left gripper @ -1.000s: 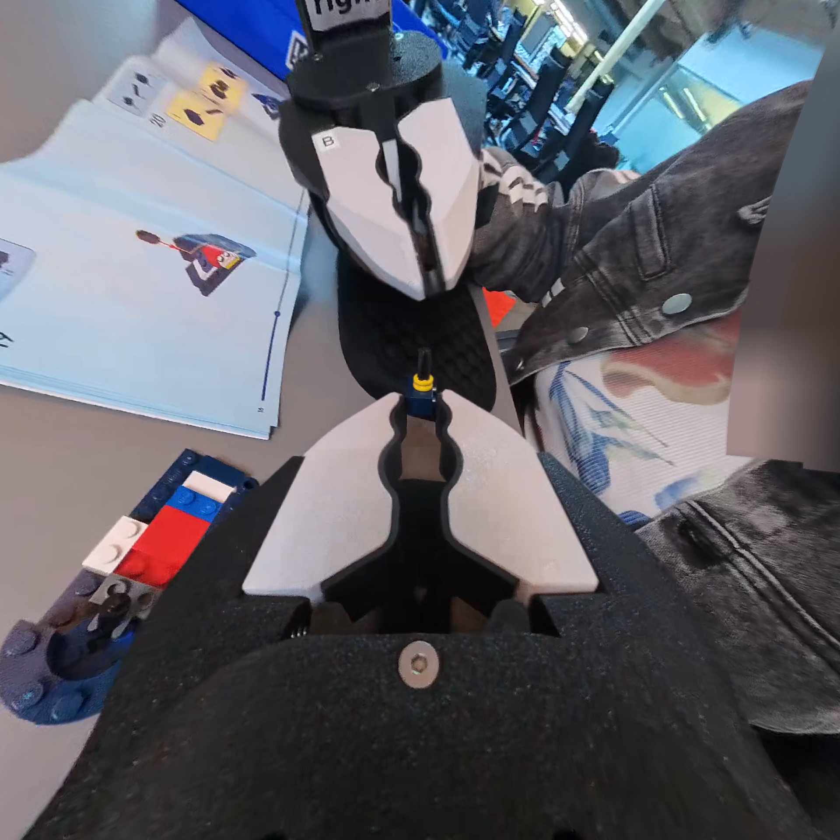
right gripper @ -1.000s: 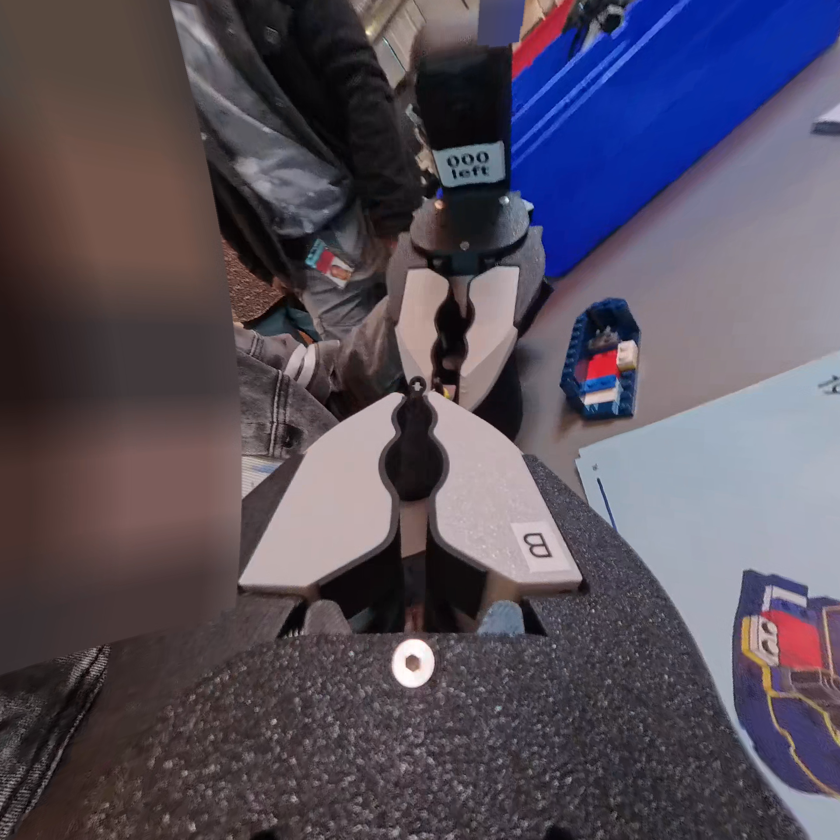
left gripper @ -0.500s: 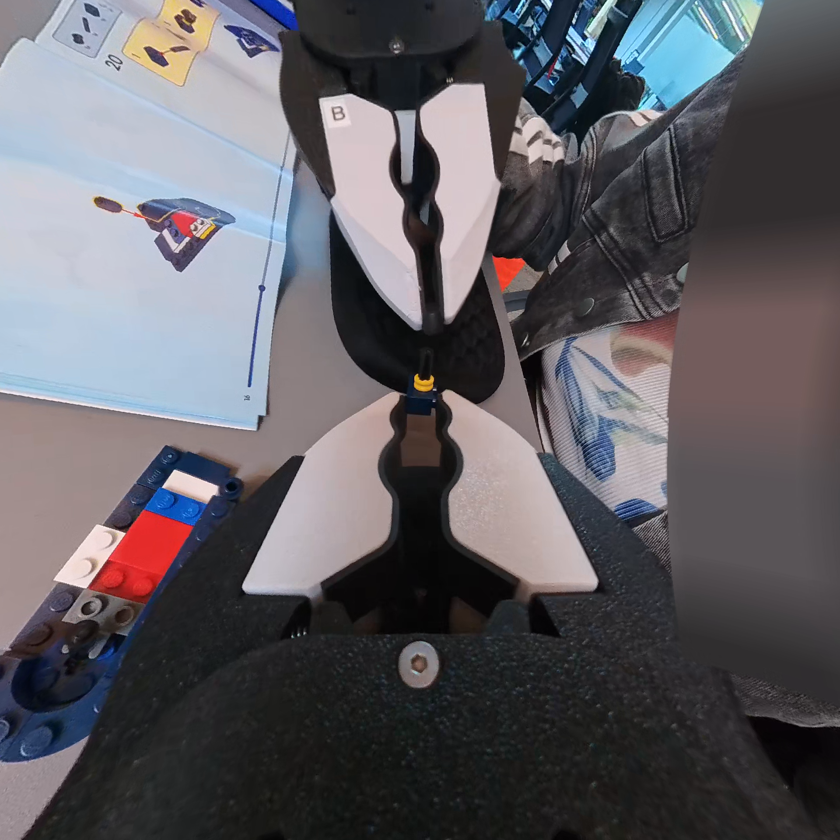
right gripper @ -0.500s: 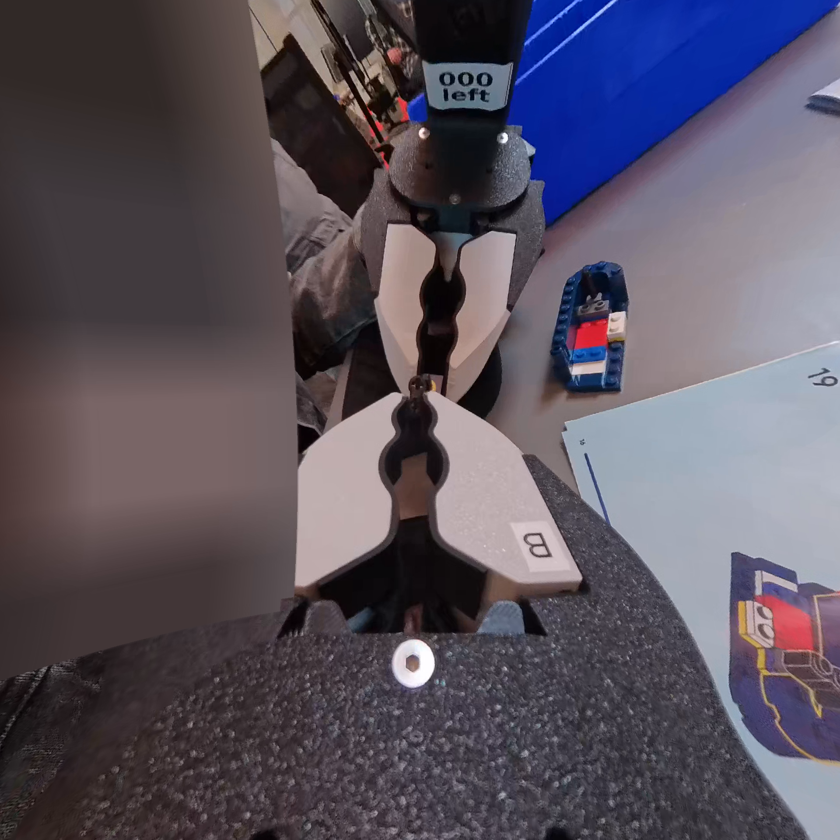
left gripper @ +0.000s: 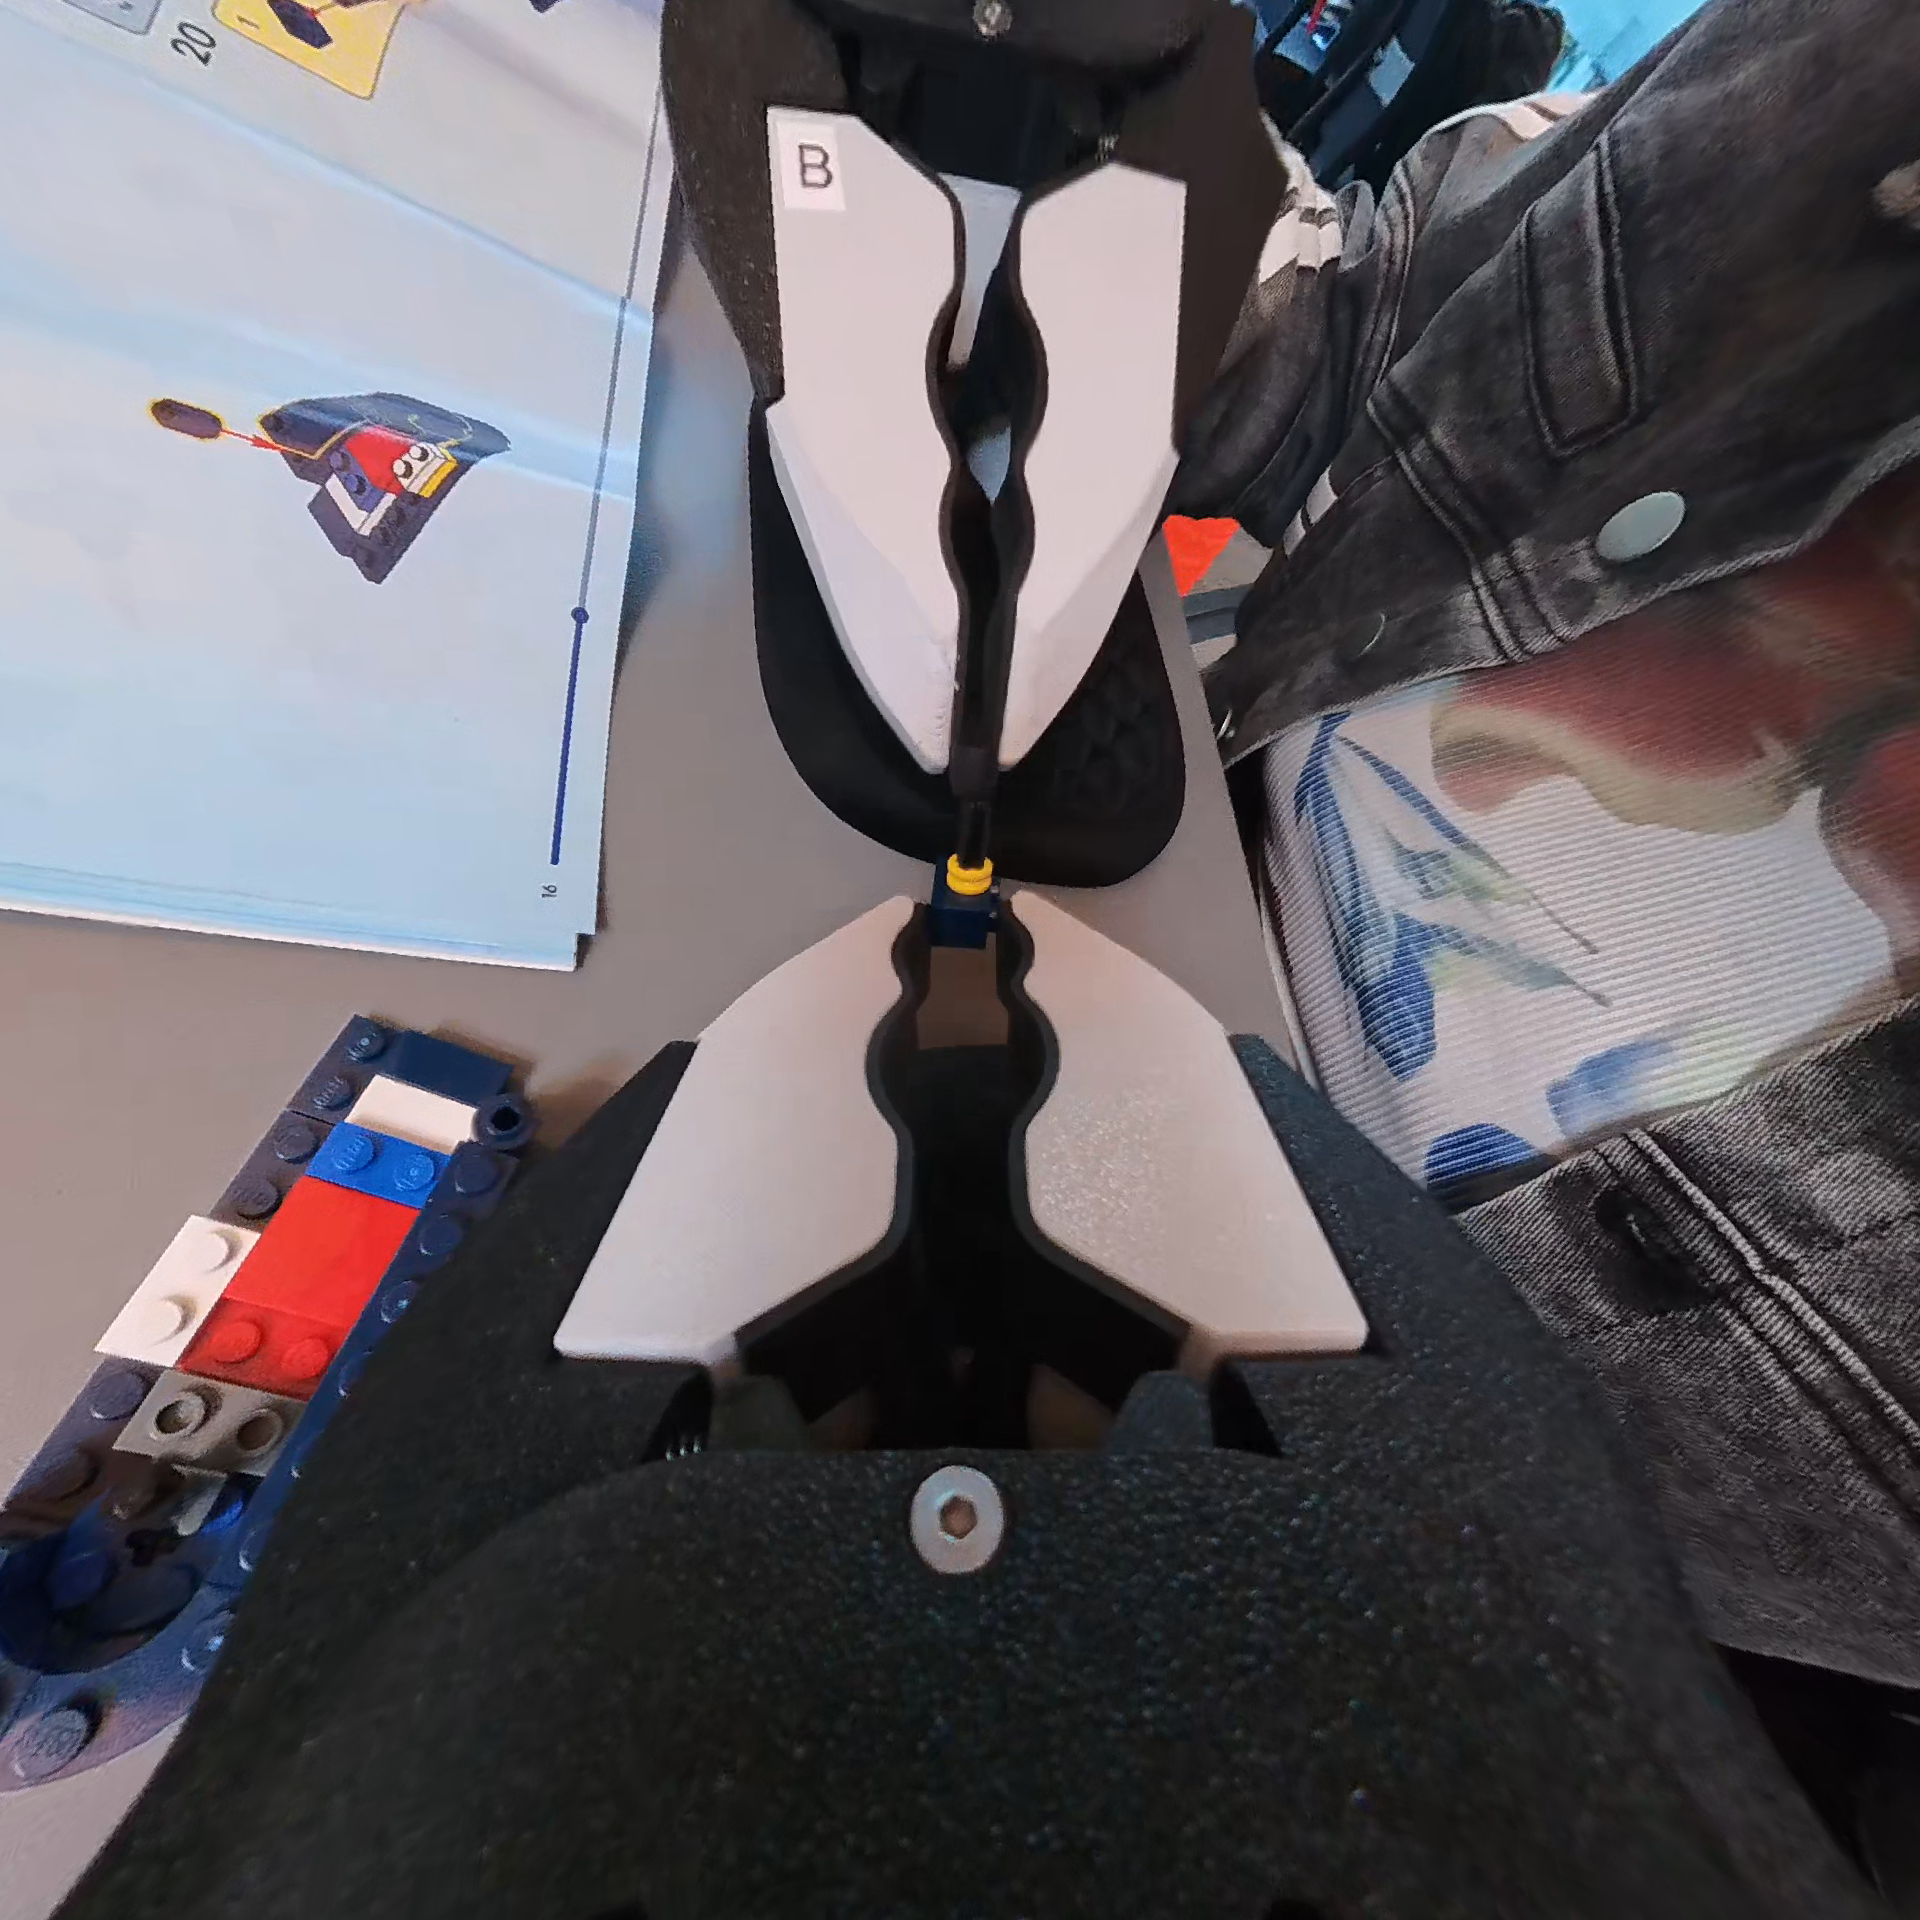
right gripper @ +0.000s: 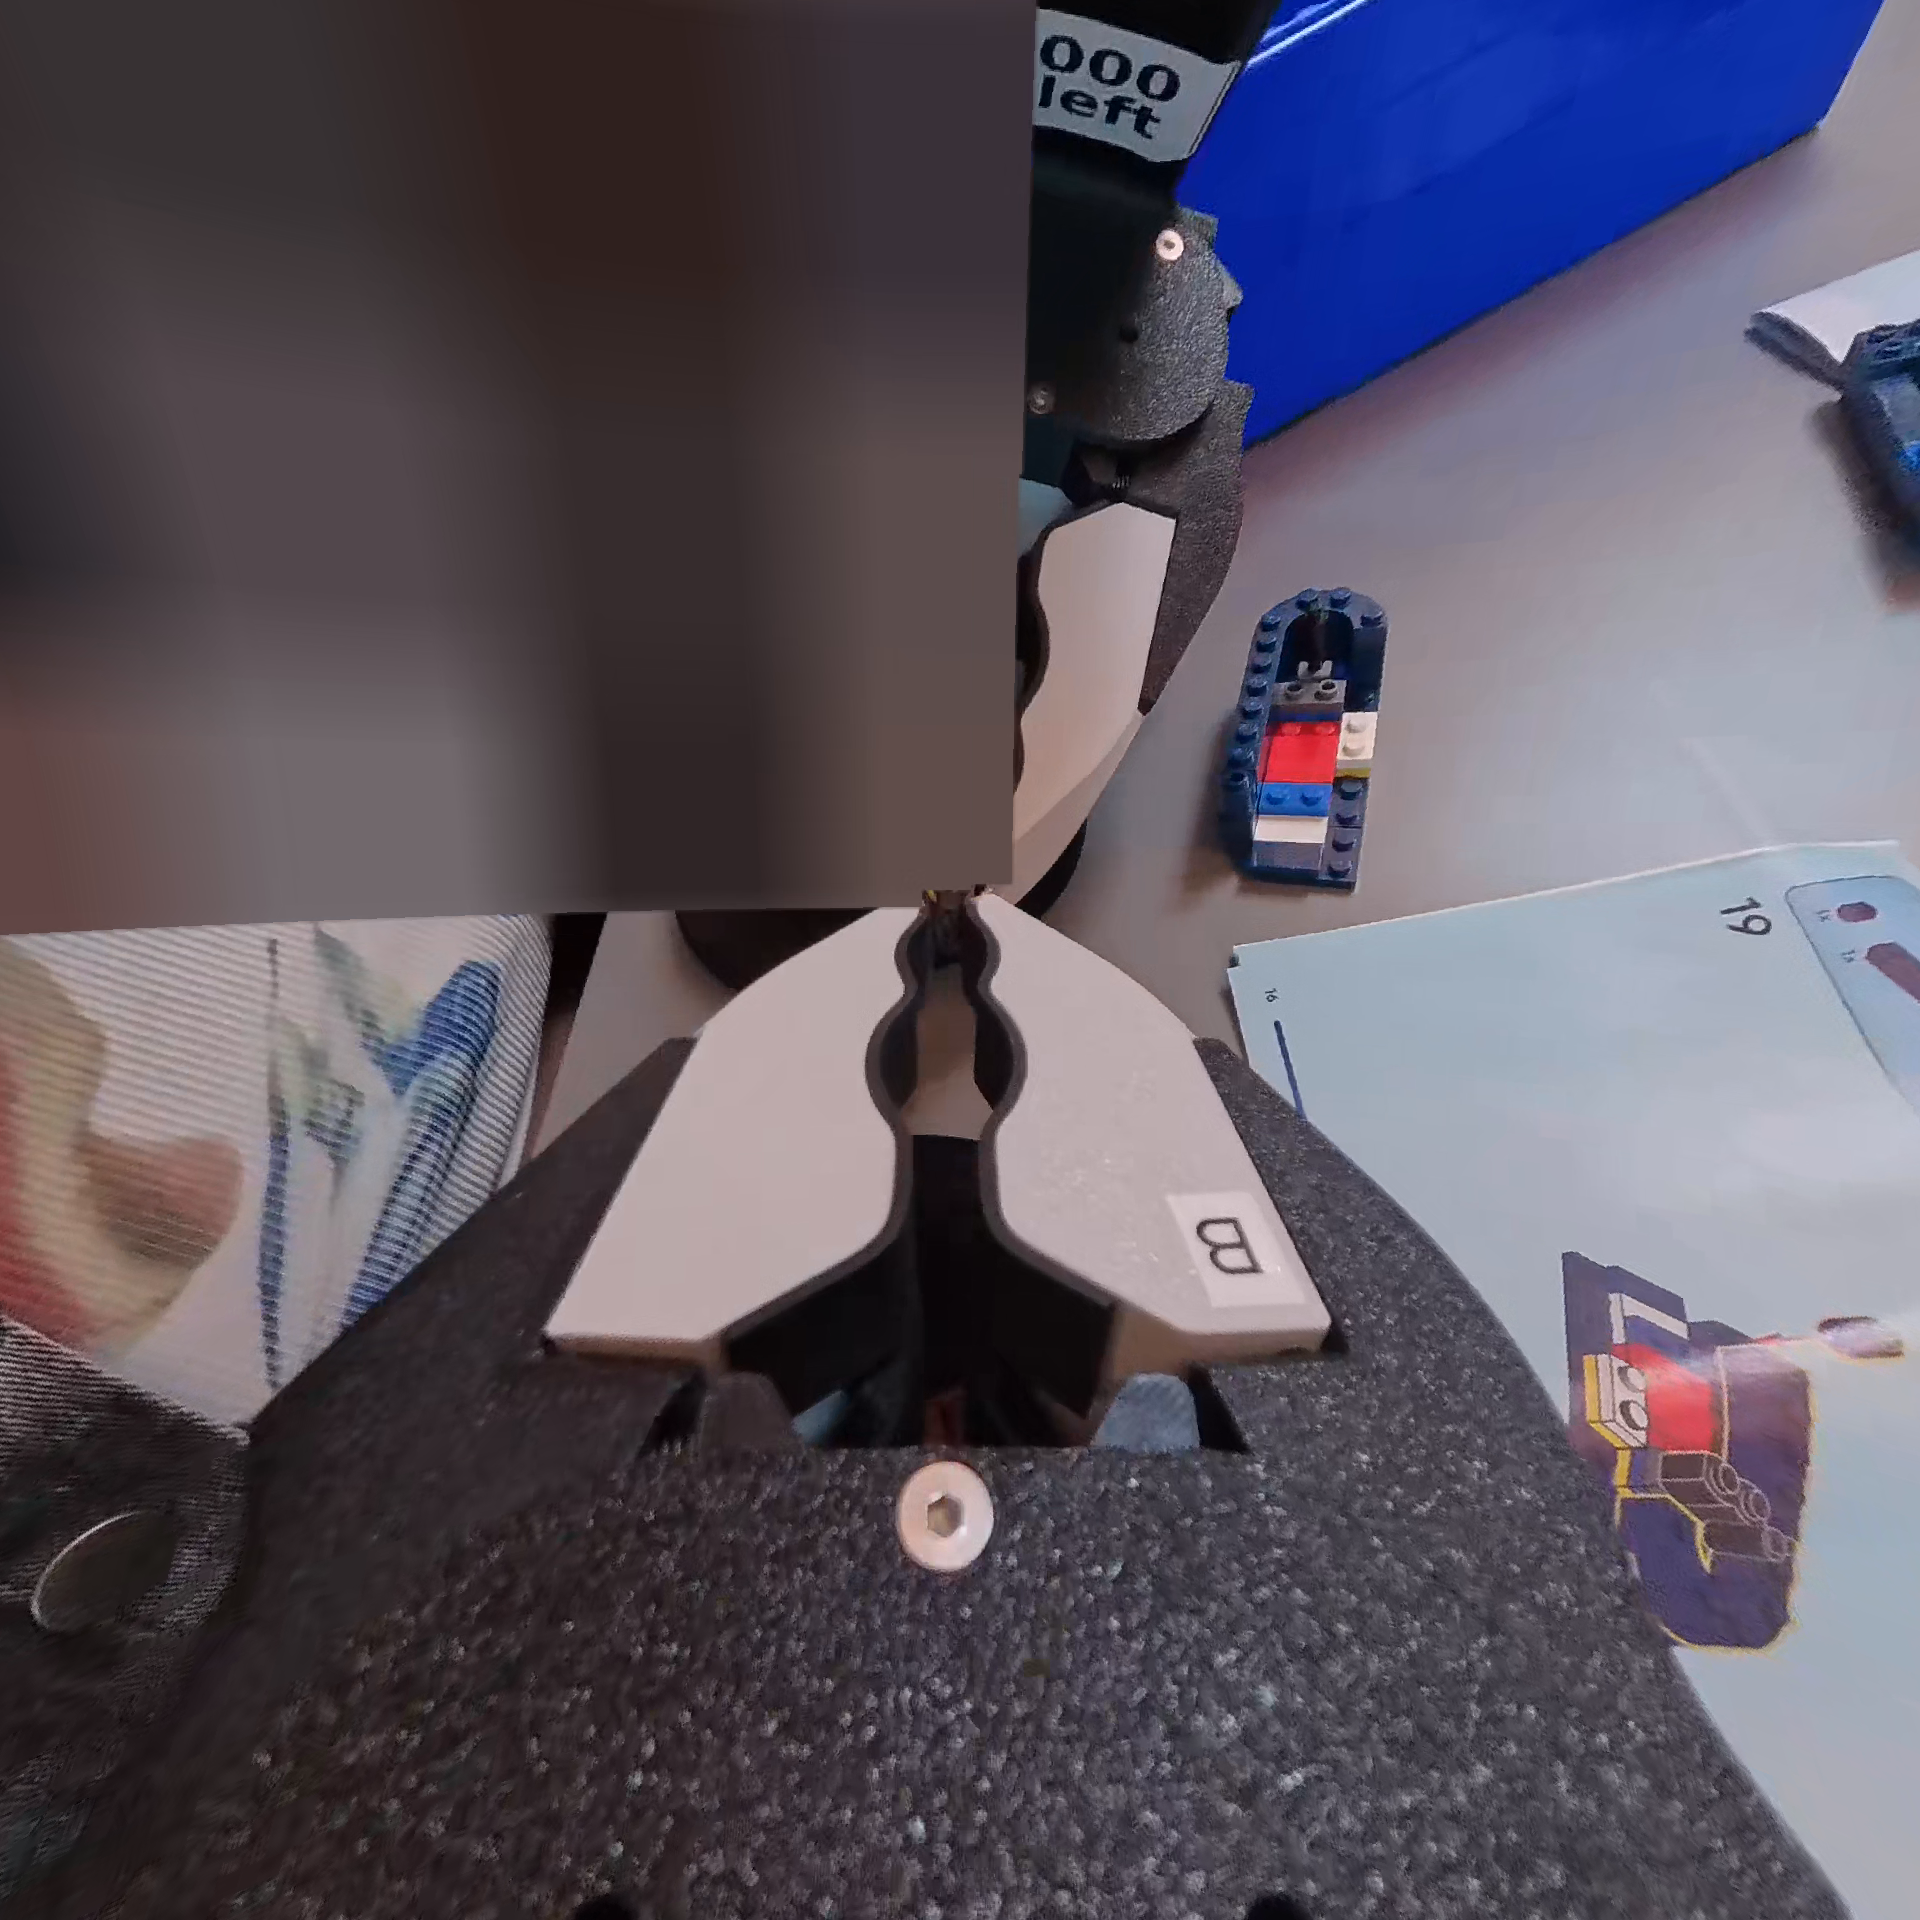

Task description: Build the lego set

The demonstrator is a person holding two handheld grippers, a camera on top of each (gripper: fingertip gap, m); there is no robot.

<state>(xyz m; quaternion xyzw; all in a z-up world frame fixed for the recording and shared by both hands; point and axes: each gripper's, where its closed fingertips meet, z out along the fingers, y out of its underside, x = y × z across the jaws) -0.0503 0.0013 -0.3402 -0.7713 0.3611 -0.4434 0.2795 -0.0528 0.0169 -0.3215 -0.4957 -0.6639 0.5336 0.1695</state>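
The left tool pinches a small dark blue brick at its very tips, both white fingertips pressed to the brick's sides. A yellow ringed bush sits on top of the brick. Facing it tip to tip, the right tool is pressed together on a thin black rod whose free end meets the yellow bush — whether it is seated inside or only touching cannot be told.

Judged from that alignment, the step in hand is joining rod and brick; it calls for keeping the rod in line with the bush's hole and pushing straight, not at a slant.

Left of the brick on the matte grey counter lies a glossy pale blue instruction booklet, open. Nearer the camera, left of the brick, a studded dark blue boat hull rests, filled with smooth red, blue, white and grey plates. Right of the brick a person's washed black denim jacket shows, soft and creased
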